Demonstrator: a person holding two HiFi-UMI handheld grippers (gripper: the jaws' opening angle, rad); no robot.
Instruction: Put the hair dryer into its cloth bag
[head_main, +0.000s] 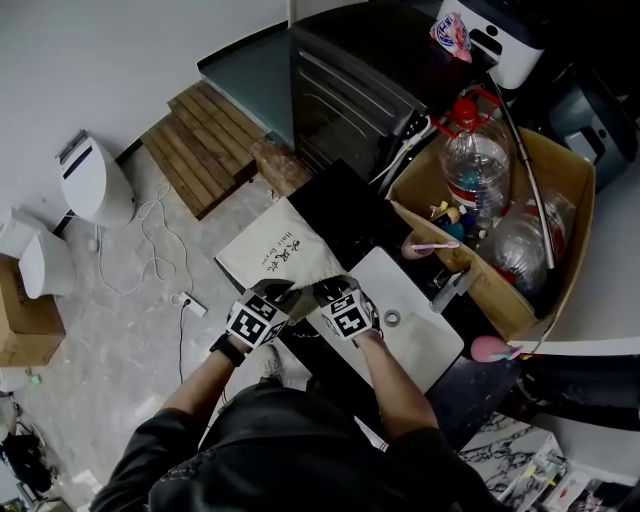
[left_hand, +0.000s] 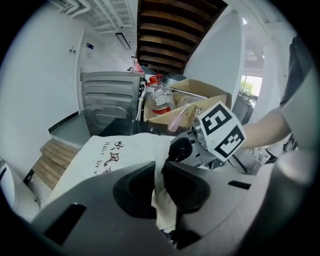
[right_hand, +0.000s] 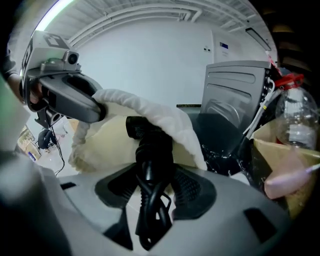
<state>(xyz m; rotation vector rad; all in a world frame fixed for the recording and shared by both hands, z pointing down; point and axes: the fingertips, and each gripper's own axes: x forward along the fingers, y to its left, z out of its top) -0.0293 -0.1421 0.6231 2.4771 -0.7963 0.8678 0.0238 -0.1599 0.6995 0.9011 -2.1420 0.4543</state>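
The dark tabletop (head_main: 345, 215) stretches away from you, with an open cardboard box (head_main: 572, 170) of bottles on its right side. The cream cloth bag (head_main: 268, 250) (dark lettering printed on it) lies on the left part of the tabletop, its mouth at the near end, toward you. Your left gripper (left_hand: 160, 176) has its fingers clenched on the bag's near rim and holds it up, so the mouth gapes. Just to its right, your right gripper (right_hand: 152, 175) has its fingers grasping the black hair dryer (right_hand: 150, 145), cord bundled against it. The dryer's far end sits just under the raised rim.
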